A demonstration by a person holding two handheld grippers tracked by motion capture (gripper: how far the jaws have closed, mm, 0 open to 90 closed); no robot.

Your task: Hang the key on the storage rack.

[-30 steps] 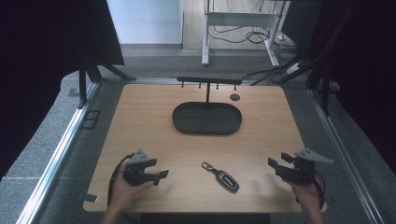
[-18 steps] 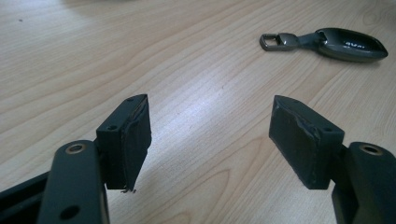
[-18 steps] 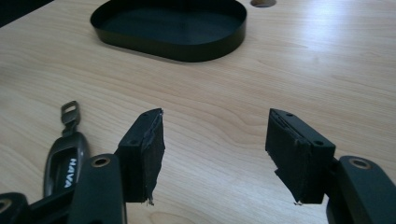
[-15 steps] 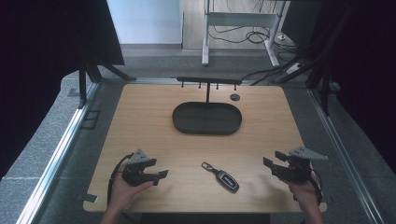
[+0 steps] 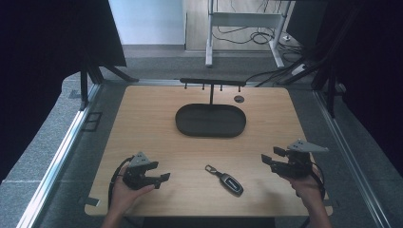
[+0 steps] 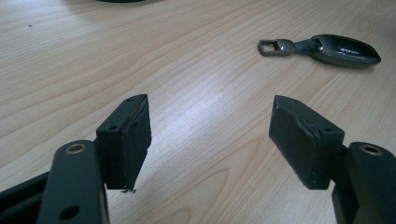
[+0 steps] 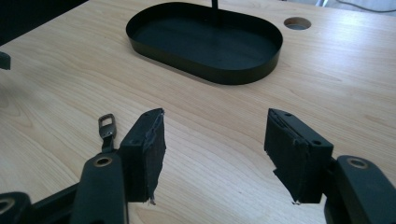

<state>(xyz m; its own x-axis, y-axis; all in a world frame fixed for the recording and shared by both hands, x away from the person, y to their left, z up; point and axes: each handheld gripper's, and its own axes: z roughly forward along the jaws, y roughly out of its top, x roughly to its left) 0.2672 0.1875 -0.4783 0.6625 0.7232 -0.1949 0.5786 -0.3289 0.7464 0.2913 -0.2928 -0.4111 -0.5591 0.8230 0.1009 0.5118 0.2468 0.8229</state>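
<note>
High view: key fob (image 5: 225, 179) lies flat on the table (image 5: 142, 123) between both claws; left claw (image 5: 161, 178) at its 9 o'clock, right claw (image 5: 267, 159) at its 2 o'clock, black tray (image 5: 211, 120) at 12.
Left gripper view: left claw (image 6: 210, 140) released, nothing between its jaws; key fob (image 6: 322, 48) at 1 o'clock, apart.
Right gripper view: right claw (image 7: 215, 149) released, bare table between the jaws; key fob (image 7: 106, 127) ring beside the left jaw, tray (image 7: 205, 42) at 12.
</note>
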